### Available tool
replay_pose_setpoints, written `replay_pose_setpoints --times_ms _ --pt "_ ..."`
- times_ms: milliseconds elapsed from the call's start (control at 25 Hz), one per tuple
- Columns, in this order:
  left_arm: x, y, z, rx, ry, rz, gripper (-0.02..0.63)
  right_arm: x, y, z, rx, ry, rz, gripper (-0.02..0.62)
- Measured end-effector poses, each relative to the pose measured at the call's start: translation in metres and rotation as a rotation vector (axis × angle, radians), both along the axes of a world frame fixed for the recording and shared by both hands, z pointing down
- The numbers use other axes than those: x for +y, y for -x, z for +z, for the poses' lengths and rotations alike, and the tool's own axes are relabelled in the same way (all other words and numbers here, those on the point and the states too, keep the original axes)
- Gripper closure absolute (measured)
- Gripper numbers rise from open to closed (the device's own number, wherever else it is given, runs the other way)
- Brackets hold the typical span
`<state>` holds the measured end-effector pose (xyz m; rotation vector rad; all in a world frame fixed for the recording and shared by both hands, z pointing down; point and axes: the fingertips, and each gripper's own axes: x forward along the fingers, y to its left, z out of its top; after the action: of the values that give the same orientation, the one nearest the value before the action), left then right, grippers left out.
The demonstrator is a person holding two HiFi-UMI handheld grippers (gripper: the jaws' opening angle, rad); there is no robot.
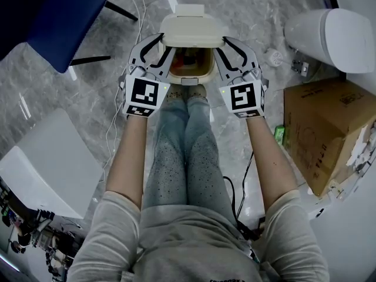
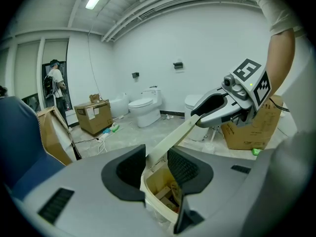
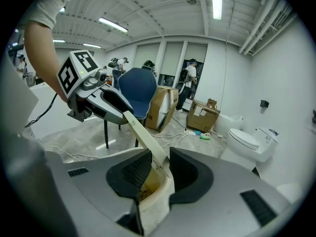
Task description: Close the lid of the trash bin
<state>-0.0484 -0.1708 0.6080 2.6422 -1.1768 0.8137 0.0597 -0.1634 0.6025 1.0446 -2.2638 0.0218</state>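
A cream trash bin (image 1: pixel 189 72) stands on the floor in front of the person's feet. Its lid (image 1: pixel 191 28) is tilted up at the back, leaving the front of the opening uncovered with rubbish inside. My left gripper (image 1: pixel 166 44) is at the lid's left side and my right gripper (image 1: pixel 220 46) at its right side. In the left gripper view the lid's (image 2: pixel 173 137) edge runs between the jaws of the left gripper (image 2: pixel 157 164) and fills the gap. In the right gripper view the lid (image 3: pixel 145 132) likewise fills the gap of the right gripper (image 3: pixel 160 169).
A blue chair (image 1: pixel 56 16) stands at the far left and a white toilet (image 1: pixel 329 31) at the far right. Beside the right arm sits a cardboard box (image 1: pixel 326 128). Cables (image 1: pixel 114 116) lie on the marble floor. People stand in the far doorway (image 3: pixel 190 80).
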Motion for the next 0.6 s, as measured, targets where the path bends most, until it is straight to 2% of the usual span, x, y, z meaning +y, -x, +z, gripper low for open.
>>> replay_pose_setpoints --times_ms 600 --pt "0.032 0.001 0.022 -0.052 0.015 0.068 0.459 0.030 0.001 0.019 0.064 0.017 -0.049 0.466"
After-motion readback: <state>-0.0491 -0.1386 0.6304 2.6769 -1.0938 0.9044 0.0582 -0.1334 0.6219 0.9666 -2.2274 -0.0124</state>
